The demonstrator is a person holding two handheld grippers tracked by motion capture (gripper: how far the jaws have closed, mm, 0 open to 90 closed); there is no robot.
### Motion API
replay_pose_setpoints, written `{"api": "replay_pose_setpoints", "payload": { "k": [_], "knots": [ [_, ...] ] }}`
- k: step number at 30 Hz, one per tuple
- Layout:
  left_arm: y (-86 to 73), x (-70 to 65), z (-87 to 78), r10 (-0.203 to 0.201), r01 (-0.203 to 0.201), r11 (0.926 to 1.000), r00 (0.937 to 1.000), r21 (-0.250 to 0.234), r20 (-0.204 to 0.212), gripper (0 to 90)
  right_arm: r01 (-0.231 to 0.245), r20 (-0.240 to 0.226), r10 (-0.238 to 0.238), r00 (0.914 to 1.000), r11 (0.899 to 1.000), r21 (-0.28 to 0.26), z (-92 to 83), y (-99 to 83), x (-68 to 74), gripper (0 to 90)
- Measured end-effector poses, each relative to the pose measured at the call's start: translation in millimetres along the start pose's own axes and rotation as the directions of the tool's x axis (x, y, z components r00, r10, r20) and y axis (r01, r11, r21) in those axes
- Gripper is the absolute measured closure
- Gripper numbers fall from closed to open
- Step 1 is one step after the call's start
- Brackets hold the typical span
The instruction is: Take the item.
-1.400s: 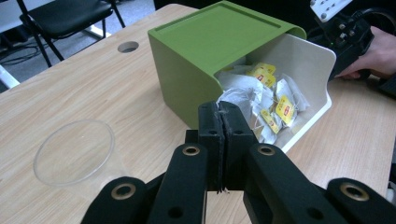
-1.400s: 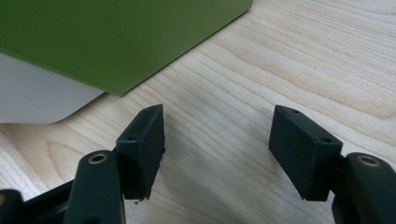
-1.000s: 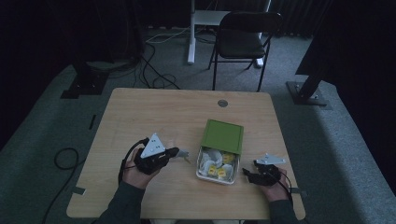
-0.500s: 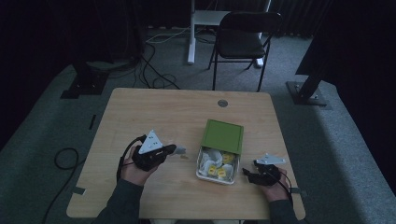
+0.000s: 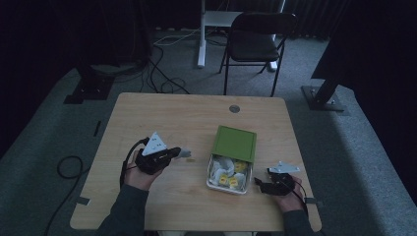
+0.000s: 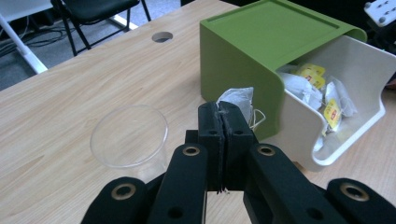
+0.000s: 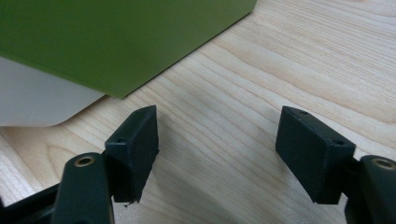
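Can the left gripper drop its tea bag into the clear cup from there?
Probably yes. The left gripper is shut on the tea bag, and the clear cup sits open just beside its jaws, nothing between them.

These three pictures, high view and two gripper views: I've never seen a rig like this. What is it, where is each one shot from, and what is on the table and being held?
There is no robot here. A person at a wooden table holds a hand tool with two black jaws in each hand.

The high view looks down from above: the left gripper is at the left, the right gripper at the right, and a green-lidded box of tea bags sits between them.

The other two pictures come from cameras riding on the tools, looking along their jaws.

In the left gripper view the jaws are shut on one tea bag, above a clear cup standing beside the box.

In the right gripper view the jaws are open and hold nothing, low over the table next to the box.
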State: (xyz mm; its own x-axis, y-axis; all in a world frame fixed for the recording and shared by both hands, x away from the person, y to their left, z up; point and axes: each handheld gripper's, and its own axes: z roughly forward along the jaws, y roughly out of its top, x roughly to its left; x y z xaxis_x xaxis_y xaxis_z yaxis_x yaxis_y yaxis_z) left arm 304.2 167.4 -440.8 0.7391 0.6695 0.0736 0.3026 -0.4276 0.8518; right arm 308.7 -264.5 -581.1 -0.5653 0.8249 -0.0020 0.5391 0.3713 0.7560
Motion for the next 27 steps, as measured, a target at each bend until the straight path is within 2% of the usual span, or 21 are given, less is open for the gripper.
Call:
{"api": "replay_pose_setpoints", "payload": {
  "k": [3, 5, 12, 27],
  "knots": [
    [0.1, 1.6, 0.6, -0.001, 0.001, 1.0, 1.0, 0.001, -0.004, 89.7, 0.0, 0.0, 0.0, 1.0, 1.0, 0.001, 0.1, 0.1, 0.1, 28.0],
    [0.1, 3.2, 1.9, -0.007, 0.007, 1.0, 0.9999, 0.003, -0.009, 89.7, 0.002, -0.005, -0.002, 1.0, 1.0, 0.001, 1.2, 0.1, 1.0, 23.0],
    [0.4, 6.5, 5.5, -0.021, 0.021, 0.9998, 0.9996, 0.004, -0.02, 89.7, 0.006, -0.004, -0.006, 1.0, 1.0, 0.004, 2.8, 0.1, 2.5, 18.2],
    [7.9, 18.5, 3.2, -0.036, 0.035, 0.9994, 0.998, -0.005, -0.053, 89.7, 0.005, -0.004, -0.005, 1.0, 1.0, 0.005, 2.9, 0.2, 2.3, 18.0]
  ]
}}
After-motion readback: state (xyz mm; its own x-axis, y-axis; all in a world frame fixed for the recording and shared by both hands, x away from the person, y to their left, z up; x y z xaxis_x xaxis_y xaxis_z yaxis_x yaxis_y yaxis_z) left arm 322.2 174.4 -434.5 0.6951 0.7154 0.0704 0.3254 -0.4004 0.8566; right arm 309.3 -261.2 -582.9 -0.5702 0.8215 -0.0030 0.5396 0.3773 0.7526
